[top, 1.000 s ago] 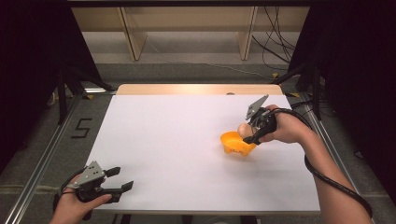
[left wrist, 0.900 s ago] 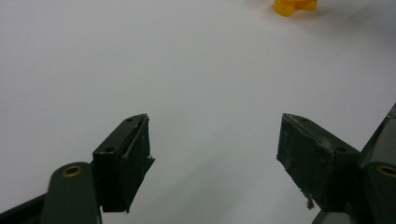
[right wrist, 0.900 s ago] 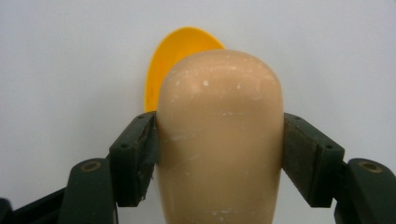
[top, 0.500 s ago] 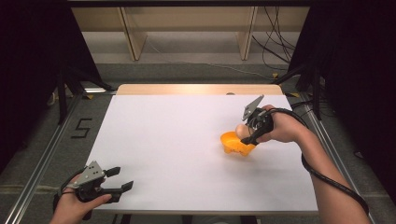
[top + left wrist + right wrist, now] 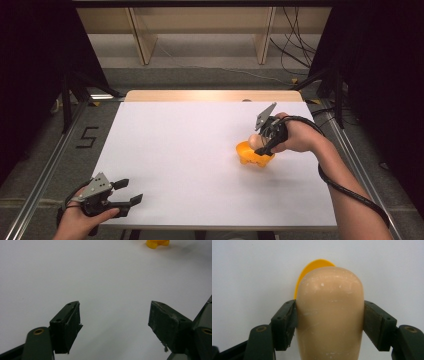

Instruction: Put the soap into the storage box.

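Note:
A beige egg [image 5: 330, 312] is clamped between the two jaws of my right gripper [image 5: 329, 320], which is shut on it. In the high view the egg [image 5: 256, 140] hangs just over an orange egg cup [image 5: 254, 154] on the white table, right of centre, with the right gripper [image 5: 264, 139] above it. The cup's rim [image 5: 312, 272] peeks out behind the egg. My left gripper [image 5: 127, 194] rests at the table's near left edge, open and holding nothing. Its jaws stand wide apart in the left gripper view, and the orange cup [image 5: 157, 243] lies far off.
The white table top [image 5: 190, 150] has a bare wooden strip [image 5: 210, 95] along its far edge. Metal rails run down both sides. A black cable [image 5: 345, 185] trails along the right forearm. Wooden shelving stands beyond the table.
The right gripper with the egg has shifted slightly left and down over the orange cup. The left gripper has stayed put.

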`<action>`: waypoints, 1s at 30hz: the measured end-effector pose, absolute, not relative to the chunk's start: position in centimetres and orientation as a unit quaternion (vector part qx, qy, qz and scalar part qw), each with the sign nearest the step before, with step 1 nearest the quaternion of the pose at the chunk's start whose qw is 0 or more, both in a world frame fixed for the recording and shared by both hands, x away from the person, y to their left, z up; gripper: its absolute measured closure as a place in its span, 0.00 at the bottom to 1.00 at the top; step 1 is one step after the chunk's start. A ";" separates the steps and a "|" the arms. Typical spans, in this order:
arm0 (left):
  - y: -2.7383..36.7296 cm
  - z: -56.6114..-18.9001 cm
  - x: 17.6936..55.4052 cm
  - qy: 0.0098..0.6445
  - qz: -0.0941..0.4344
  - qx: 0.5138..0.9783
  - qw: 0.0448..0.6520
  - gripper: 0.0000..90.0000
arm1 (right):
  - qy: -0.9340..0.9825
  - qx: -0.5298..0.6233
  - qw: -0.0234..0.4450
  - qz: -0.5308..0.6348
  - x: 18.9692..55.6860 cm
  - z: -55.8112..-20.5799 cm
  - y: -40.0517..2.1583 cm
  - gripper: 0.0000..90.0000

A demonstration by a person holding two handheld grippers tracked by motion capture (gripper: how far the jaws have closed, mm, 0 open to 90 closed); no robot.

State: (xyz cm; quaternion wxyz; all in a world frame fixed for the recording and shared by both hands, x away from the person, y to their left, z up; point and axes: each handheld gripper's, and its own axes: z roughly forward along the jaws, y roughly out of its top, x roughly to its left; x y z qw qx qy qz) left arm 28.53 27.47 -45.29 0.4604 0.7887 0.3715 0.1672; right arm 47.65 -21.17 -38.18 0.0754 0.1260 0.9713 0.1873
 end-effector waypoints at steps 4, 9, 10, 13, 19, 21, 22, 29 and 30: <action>27.5 -45.3 28.5 0.371 0.167 0.789 0.461 0.28 | 0.971 0.137 0.072 0.180 47.5 -38.2 -21.0 0.37; 27.5 -45.3 28.5 0.371 0.167 0.789 0.461 0.28 | 0.973 0.119 0.076 0.182 47.8 -38.3 -20.8 0.37; 27.5 -45.3 28.5 0.371 0.167 0.789 0.461 0.28 | 0.972 0.124 0.075 0.183 47.7 -38.3 -20.7 0.37; 27.5 -45.3 28.5 0.371 0.167 0.788 0.461 0.28 | 0.973 0.122 0.073 0.179 47.8 -38.5 -20.5 0.37; 27.5 -45.3 28.5 0.372 0.166 0.788 0.461 0.28 | 0.974 0.115 0.071 0.180 48.0 -38.8 -20.2 0.37; 27.5 -45.3 28.5 0.371 0.167 0.789 0.461 0.28 | 0.973 0.122 0.071 0.180 48.0 -38.9 -20.2 0.37; 27.5 -45.3 28.5 0.371 0.167 0.789 0.461 0.28 | 0.973 0.122 0.071 0.180 48.0 -38.9 -20.2 0.37; 27.5 -45.3 28.5 0.371 0.167 0.789 0.461 0.28 | 0.975 0.120 0.071 0.175 48.2 -39.3 -20.1 0.37; 27.5 -45.3 28.5 0.371 0.167 0.789 0.461 0.28 | 0.975 0.120 0.071 0.175 48.2 -39.3 -20.1 0.37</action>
